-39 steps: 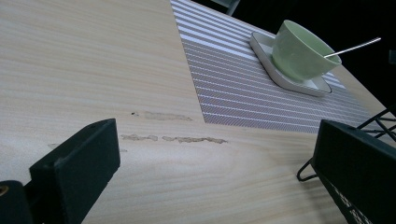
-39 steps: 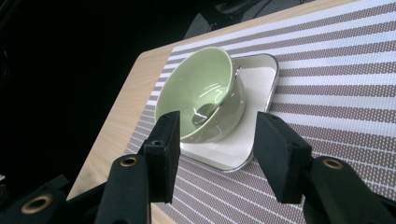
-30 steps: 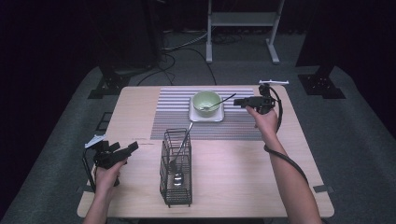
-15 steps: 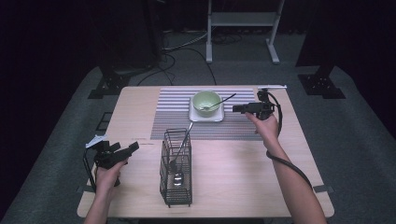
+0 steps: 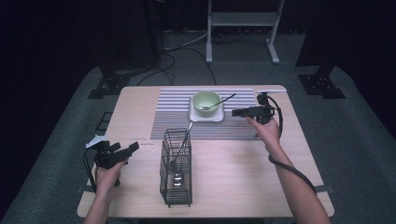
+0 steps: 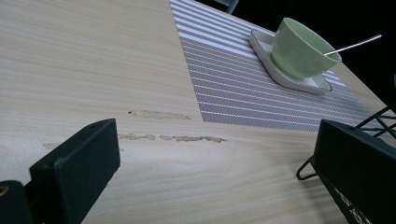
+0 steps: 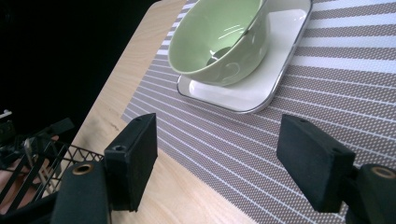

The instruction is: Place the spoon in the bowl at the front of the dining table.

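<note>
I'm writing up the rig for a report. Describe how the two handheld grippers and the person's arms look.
Both grippers are black with flat rectangular jaw blocks. The left gripper carries a pale three-cornered plate on top. A black cable loops from the right gripper and trails down along that forearm. The forearms are bare; no sleeves are visible.

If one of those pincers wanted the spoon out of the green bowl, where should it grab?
Probably the bare handle end of the spoon, which sticks out over the green bowl rim toward the right gripper. Come from that side, fingers either side of the thin stem.
</note>
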The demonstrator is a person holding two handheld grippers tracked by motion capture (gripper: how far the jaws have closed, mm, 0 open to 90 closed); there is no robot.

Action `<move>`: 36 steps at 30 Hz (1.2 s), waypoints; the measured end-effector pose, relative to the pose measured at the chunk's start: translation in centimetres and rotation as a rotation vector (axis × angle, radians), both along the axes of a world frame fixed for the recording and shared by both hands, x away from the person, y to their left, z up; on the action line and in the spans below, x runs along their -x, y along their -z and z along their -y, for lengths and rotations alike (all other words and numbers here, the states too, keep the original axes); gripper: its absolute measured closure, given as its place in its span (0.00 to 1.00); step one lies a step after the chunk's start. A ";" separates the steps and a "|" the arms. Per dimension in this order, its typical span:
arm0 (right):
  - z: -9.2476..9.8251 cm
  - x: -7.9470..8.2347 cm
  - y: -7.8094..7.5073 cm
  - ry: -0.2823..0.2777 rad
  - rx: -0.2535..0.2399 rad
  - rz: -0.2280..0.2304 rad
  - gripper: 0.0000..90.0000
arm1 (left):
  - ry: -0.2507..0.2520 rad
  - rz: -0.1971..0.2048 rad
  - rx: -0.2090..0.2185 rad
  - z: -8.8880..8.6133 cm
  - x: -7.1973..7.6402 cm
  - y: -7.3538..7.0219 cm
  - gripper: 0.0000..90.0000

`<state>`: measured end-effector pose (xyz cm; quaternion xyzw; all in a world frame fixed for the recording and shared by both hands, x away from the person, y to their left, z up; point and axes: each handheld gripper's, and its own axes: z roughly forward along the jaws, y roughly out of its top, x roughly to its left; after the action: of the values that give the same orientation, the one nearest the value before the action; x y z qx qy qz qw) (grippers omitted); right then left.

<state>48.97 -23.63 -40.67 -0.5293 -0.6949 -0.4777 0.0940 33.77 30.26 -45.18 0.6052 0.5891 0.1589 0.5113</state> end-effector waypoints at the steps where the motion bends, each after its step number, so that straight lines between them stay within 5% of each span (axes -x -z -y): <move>1: -0.1 0.1 0.0 -0.005 0.000 -0.001 0.29 | -0.001 0.001 0.003 0.0 0.0 0.0 0.00; 22: -1.4 1.9 0.3 -0.091 0.067 0.006 0.23 | 0.000 0.001 0.000 -0.1 0.0 0.0 0.00; 36: -1.5 3.4 0.7 -0.134 0.058 0.012 0.23 | -0.002 -0.002 0.000 -0.1 0.0 0.0 0.00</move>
<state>45.62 -22.16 -41.32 -0.4811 -0.7429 -0.4532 0.1060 33.73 30.37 -45.16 0.6046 0.5903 0.1589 0.5106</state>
